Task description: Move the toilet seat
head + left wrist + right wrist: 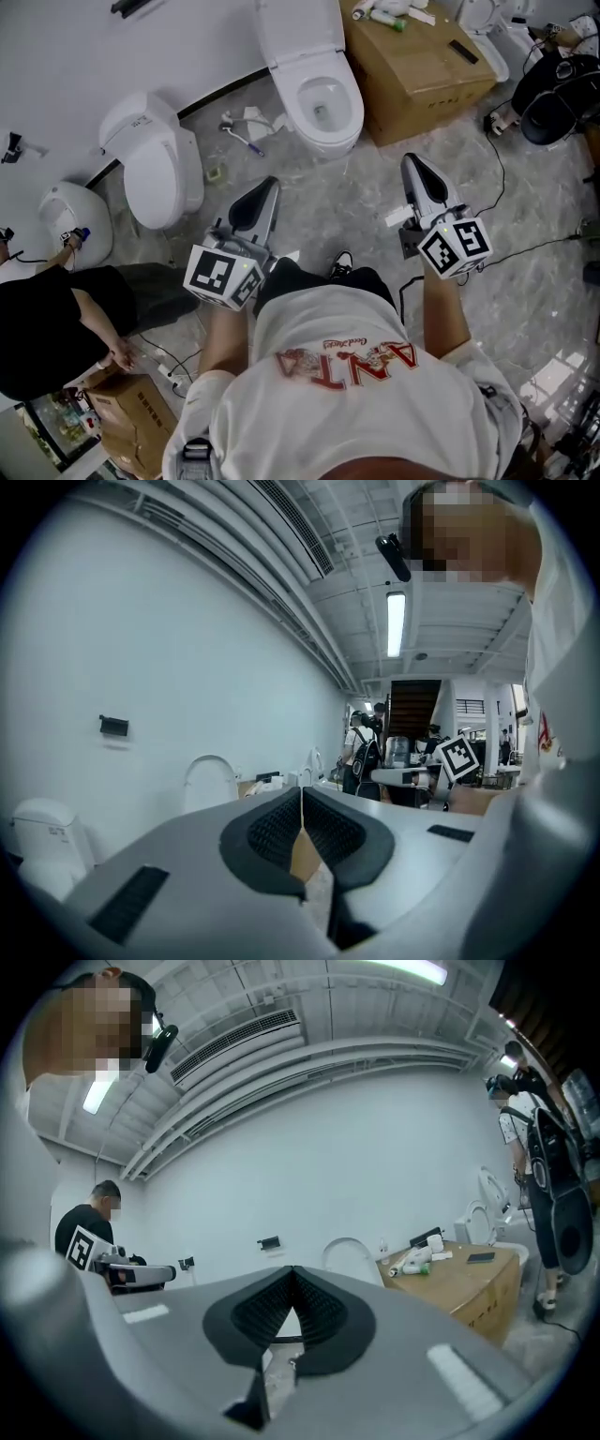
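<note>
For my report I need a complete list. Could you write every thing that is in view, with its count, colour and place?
open toilet: one, white, top centre by the wall
closed toilet: one, white, left of it
third toilet: one, white, top right, partly seen
cardboard box: one, brown, right of the open toilet, small items on top
second cardboard box: one, brown, bottom left
bag: one, black, right edge
cables: several, black, on the floor at right
bystander: one, black clothes, left edge
left gripper: one, grey, jaws shut, empty
right gripper: one, grey, jaws shut, empty
</note>
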{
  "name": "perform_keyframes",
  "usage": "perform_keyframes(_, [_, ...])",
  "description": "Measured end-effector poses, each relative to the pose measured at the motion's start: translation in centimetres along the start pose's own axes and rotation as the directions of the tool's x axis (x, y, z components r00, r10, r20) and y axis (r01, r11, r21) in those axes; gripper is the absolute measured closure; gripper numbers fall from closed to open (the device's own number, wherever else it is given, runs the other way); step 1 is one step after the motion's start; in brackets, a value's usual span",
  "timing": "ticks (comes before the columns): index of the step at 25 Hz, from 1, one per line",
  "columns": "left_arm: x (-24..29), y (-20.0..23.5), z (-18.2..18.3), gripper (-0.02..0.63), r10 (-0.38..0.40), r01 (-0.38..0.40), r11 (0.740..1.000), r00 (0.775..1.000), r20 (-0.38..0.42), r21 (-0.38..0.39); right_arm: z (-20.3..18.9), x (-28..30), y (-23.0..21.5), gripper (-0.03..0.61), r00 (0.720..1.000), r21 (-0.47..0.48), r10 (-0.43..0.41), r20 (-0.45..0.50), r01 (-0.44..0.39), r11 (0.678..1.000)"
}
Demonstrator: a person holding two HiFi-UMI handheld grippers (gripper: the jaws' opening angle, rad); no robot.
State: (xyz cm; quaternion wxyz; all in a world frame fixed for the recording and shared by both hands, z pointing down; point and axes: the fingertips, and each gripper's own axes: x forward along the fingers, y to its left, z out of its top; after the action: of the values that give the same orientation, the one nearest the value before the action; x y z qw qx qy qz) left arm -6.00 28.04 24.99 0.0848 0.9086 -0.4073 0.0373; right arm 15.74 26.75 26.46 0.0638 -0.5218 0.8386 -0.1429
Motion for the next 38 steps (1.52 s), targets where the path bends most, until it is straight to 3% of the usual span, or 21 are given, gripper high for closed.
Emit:
perform_keyframes(9, [5.3,1.6,-0.9,0.598,0.015,-0.016,0.999,1.000,-0.013,-0.029,-0.9,2.9,-3.8,0.575,0.998,-0.014,0.015,-0.057,-0.016,1.000])
perform_keyframes(22, [15.5,7.9,0.8,0.598,-0.077,0.078,0.996,0.997,0.016,-0.052,1.6,10.8,-9.3,0.575,0.995,-0.084,-0.068,-0.078,0.061,0.995])
perform_keyframes(27, [18.8,13.2,1.2,0.598,-0.084,0.084,0.993,0.996,0.002,-0.079,1.4,16.4,-10.4,0.575,0.989,-0.083,-0.089,-0.117,0.079,0.993])
perform_keyframes(38, [21.0,26.8,1.6,0.598,-0.008,0.011,0.981,1.000,0.015,-0.192,-0.2,30.6,-9.6,0.575,0.977,-0.115,-0.041,-0.208,0.018,0.993])
